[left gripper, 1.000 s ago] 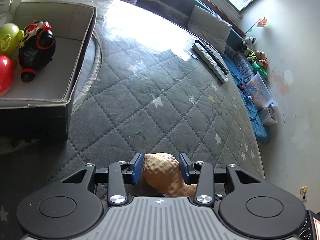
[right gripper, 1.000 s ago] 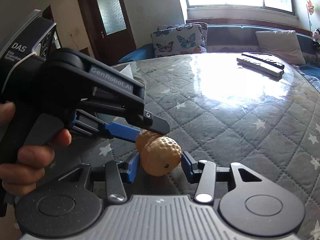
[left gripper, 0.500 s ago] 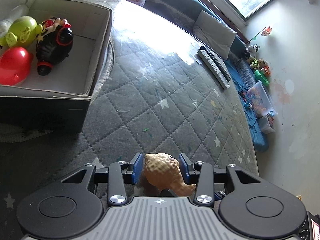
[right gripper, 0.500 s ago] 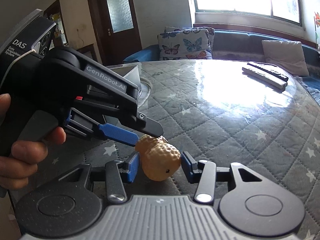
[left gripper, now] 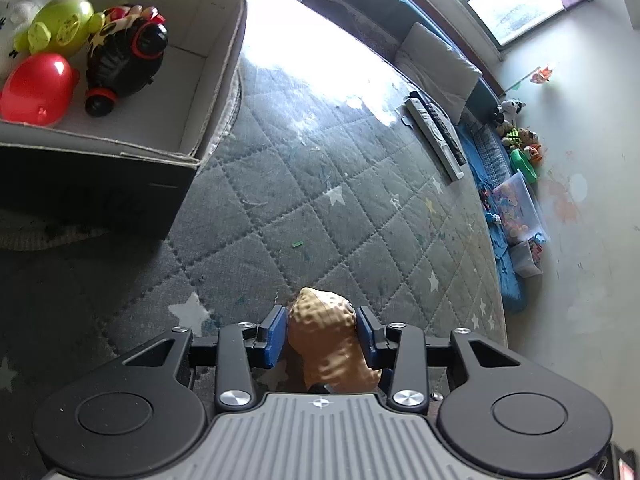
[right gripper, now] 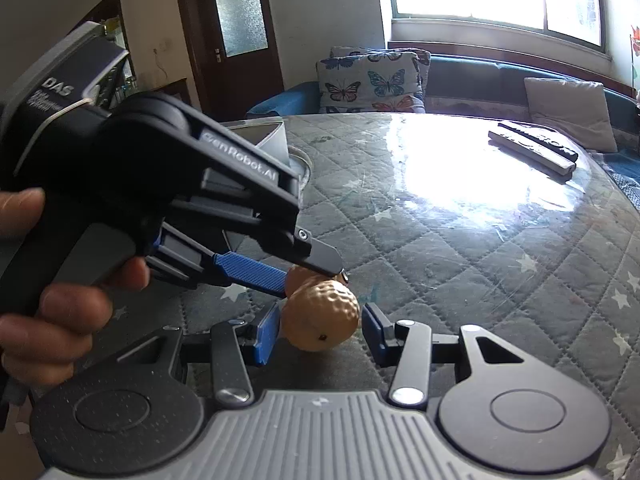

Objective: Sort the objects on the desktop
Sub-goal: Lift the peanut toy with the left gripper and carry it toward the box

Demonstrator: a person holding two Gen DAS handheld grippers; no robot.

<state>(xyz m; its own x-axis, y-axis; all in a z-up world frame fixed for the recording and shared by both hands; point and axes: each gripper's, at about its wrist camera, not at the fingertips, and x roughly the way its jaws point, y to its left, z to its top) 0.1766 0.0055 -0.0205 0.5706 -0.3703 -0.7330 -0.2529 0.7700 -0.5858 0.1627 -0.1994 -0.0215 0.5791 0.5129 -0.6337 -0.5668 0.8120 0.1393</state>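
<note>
A tan peanut-shaped toy [left gripper: 326, 342] sits clamped between the blue pads of my left gripper [left gripper: 322, 330], held above the quilted table. In the right wrist view the same toy [right gripper: 320, 316] lies between my right gripper's [right gripper: 320, 330] pads, which stand a little apart from it; the left gripper [right gripper: 280, 276] grips its far end from the left. An open cardboard box [left gripper: 208, 80] at the upper left holds a red toy [left gripper: 36, 88], a green toy [left gripper: 60, 28] and a black toy [left gripper: 124, 56].
Two remote controls [left gripper: 436, 132] lie at the far side of the table, also in the right wrist view [right gripper: 532, 152]. Cushions and a bench run behind the table. Toys and a plastic bin [left gripper: 516, 204] sit on the floor to the right.
The left gripper has lifted the peanut toy and turned toward the box, which now shows larger. The right gripper's pads have come apart from the toy.
</note>
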